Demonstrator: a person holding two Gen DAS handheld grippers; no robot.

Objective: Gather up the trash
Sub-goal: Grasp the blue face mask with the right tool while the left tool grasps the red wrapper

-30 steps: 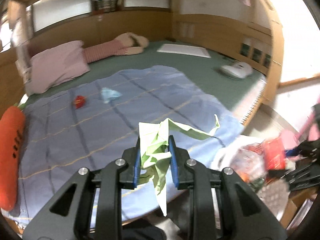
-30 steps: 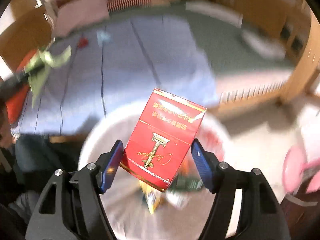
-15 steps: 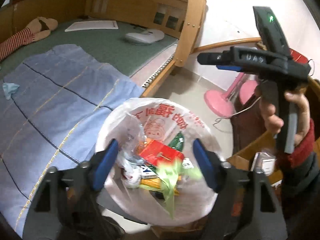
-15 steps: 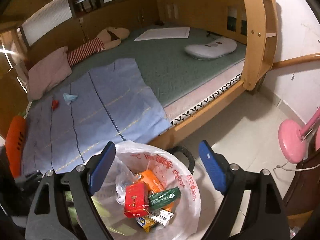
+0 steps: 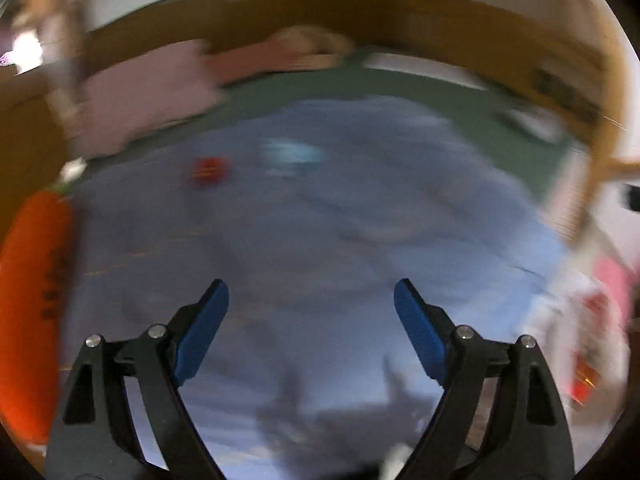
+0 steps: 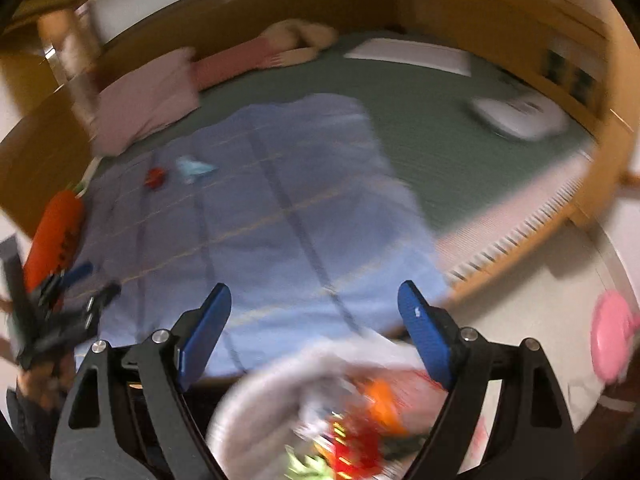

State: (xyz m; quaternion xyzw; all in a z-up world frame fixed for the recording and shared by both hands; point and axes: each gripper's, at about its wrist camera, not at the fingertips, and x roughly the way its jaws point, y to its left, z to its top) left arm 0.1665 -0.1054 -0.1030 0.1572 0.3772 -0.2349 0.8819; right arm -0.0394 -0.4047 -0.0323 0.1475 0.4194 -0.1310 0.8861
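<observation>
While both grippers, left (image 5: 311,300) and right (image 6: 314,304), stand released and empty, the left's jaws having just widened, two scraps remain on the blanket (image 6: 280,216). Red scrap (image 5: 208,170) and pale-blue scrap (image 5: 292,156) lie near 11 o'clock, apart. Both look light, soft and crushable; pinch each across its middle.

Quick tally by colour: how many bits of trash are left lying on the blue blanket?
Red scrap: 1
Pale blue scrap: 1
Total on the blue blanket: 2
</observation>
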